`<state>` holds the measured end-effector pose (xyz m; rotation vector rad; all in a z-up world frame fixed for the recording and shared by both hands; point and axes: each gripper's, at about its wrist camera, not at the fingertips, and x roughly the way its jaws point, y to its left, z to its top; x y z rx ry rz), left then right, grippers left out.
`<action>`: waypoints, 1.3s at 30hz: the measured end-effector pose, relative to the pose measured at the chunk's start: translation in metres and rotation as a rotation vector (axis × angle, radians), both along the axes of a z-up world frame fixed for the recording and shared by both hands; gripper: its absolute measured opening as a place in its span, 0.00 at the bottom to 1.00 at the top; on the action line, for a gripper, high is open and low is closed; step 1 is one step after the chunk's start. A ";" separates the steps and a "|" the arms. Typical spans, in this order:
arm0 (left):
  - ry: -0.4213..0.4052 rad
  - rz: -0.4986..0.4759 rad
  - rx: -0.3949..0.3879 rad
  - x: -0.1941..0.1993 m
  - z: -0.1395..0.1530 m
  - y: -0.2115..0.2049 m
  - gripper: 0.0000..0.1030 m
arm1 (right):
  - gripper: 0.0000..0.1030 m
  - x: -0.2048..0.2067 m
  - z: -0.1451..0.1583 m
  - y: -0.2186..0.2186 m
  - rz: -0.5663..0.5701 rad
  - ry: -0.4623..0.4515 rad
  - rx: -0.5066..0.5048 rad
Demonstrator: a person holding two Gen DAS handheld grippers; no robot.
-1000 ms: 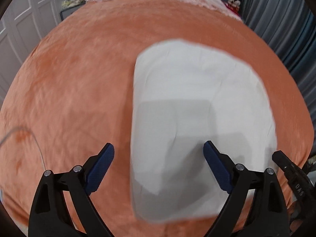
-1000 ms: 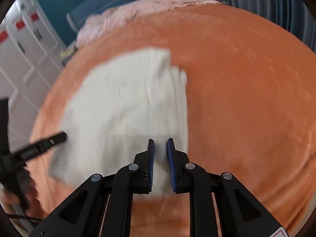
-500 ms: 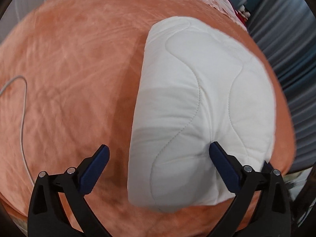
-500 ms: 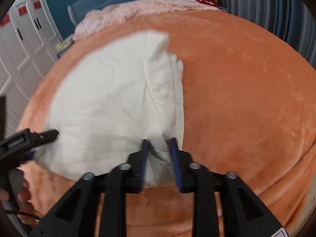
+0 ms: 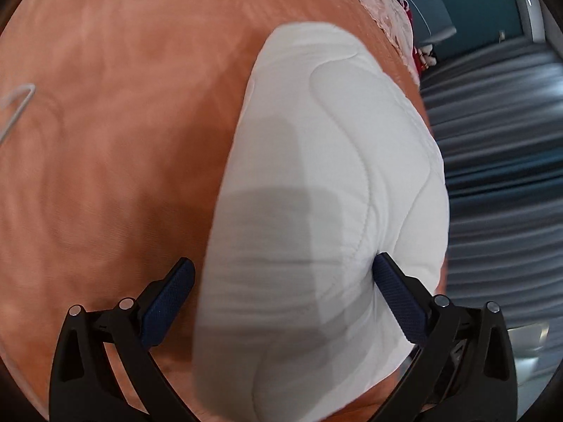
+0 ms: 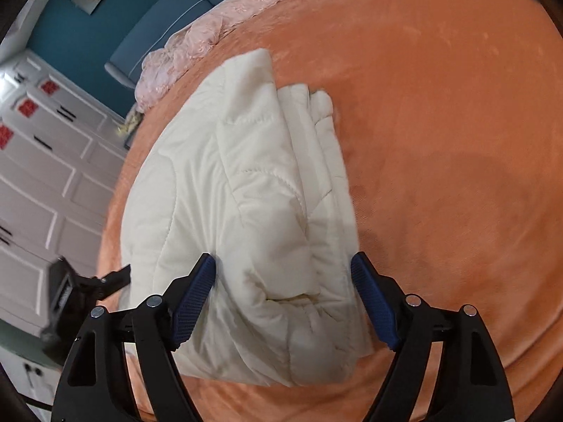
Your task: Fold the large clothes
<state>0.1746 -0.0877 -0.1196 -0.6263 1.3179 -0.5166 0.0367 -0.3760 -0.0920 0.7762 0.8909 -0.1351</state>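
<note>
A white quilted garment (image 5: 316, 183) lies folded in a thick stack on the orange blanket (image 5: 105, 140). My left gripper (image 5: 283, 274) is open, its fingers either side of the stack's near left part. In the right wrist view the garment (image 6: 239, 193) shows cream, with folded layers along its right edge. My right gripper (image 6: 283, 272) is open wide, its blue pads (image 6: 373, 299) straddling the near end of the stack. The left gripper's black frame (image 6: 88, 281) shows at the left of that view.
The orange blanket (image 6: 440, 123) covers a bed. A pink lacy cloth (image 6: 197, 38) lies at its far end. White cabinet doors (image 6: 38, 183) stand to the left. A grey curtain (image 5: 499, 176) hangs past the bed's edge. A white cable (image 5: 17, 105) lies on the blanket.
My right gripper was shut a second ago and has opened wide around the garment's near end. Both grippers have moved closer to the stack; the left stayed open.
</note>
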 end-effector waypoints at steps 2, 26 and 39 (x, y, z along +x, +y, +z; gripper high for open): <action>0.016 0.012 -0.050 0.002 -0.006 -0.001 0.96 | 0.76 0.002 -0.005 0.002 -0.003 0.000 0.026; -0.634 -0.030 0.044 -0.004 0.215 0.051 0.61 | 0.21 0.051 0.190 0.100 0.185 -0.437 -0.397; -0.737 0.048 0.104 0.070 0.186 0.136 0.61 | 0.21 0.172 0.162 0.179 0.326 -0.473 -0.421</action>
